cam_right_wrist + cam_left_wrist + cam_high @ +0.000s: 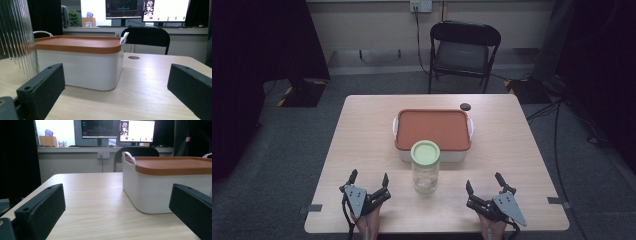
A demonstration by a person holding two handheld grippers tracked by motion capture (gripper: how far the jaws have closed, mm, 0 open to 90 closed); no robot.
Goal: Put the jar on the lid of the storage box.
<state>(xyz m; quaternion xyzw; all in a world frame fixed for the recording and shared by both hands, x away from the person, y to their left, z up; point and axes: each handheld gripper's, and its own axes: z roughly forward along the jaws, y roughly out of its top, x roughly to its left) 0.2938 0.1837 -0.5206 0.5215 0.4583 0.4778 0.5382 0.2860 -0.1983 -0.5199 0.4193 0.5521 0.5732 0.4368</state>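
Two grippers rest spread wide and empty at the near table edge, the left gripper (369,180) and right gripper (484,182) flanking one ribbed glass jar (425,166), beyond which sits one white box (433,131); the right gripper view alone shows the jar's ribbing.

I see a clear ribbed glass jar (425,167) standing upright near the table's front middle, its pale green lid on. Just behind it, seemingly touching, sits a white rectangular box (432,131) closed with a flat orange lid, white handles at its left and right ends.
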